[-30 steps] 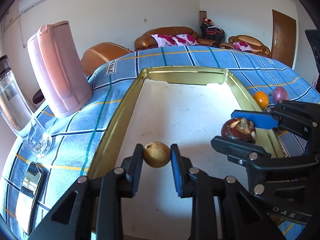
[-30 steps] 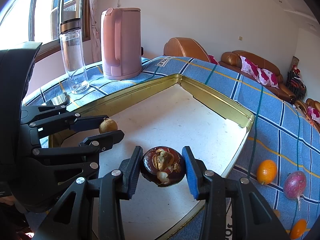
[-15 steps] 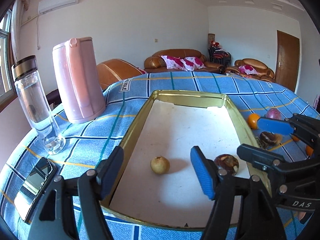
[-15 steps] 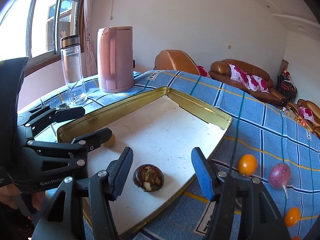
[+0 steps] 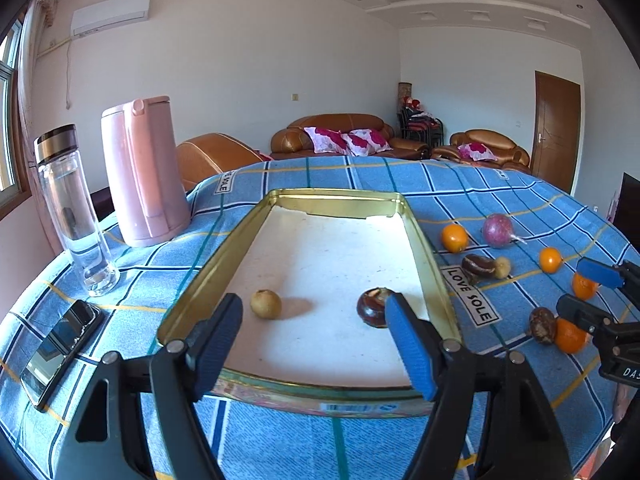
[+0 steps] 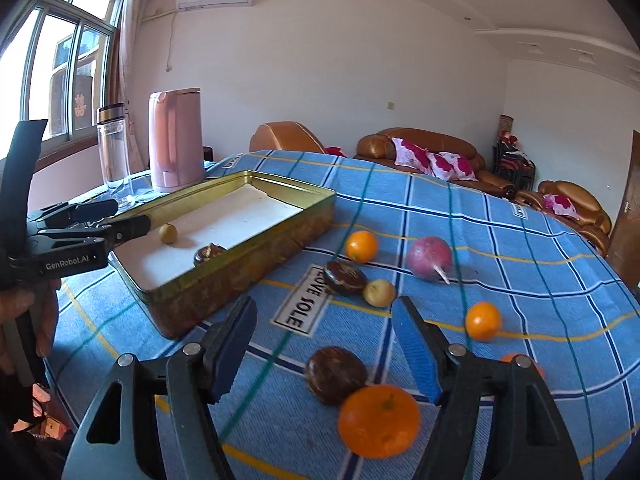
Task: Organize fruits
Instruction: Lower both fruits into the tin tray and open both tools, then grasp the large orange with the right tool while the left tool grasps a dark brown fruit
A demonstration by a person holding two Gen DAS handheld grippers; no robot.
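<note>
A gold tin tray (image 5: pixel 208 264) with a white floor lies on the blue checked cloth. Inside it rest a small tan fruit (image 5: pixel 265 304) and a dark mangosteen (image 5: pixel 374 308), both free. My left gripper (image 5: pixel 312 320) hovers at the tray's near end, jaws opening, nothing between its pads. My right gripper (image 6: pixel 325 316) is right of the tray (image 6: pixel 240 256), jaws opening too, over a second mangosteen (image 6: pixel 335 374) and an orange (image 6: pixel 378 420) that lie on the cloth untouched. More oranges (image 6: pixel 361 246), a purple fruit (image 6: pixel 430 258) and another tan fruit (image 6: pixel 379 292) lie beyond.
Left of the tray stand a pink kettle (image 5: pixel 142 176) and a glass bottle (image 5: pixel 74 216); a phone (image 5: pixel 60 352) lies near the table's left edge. A hand (image 6: pixel 24 320) holds the left gripper. Sofas stand behind the table.
Both grippers opened and left the tan fruit and the mangosteen in the tray. Both drew back; the right one swung right, out over the loose fruits on the cloth.
</note>
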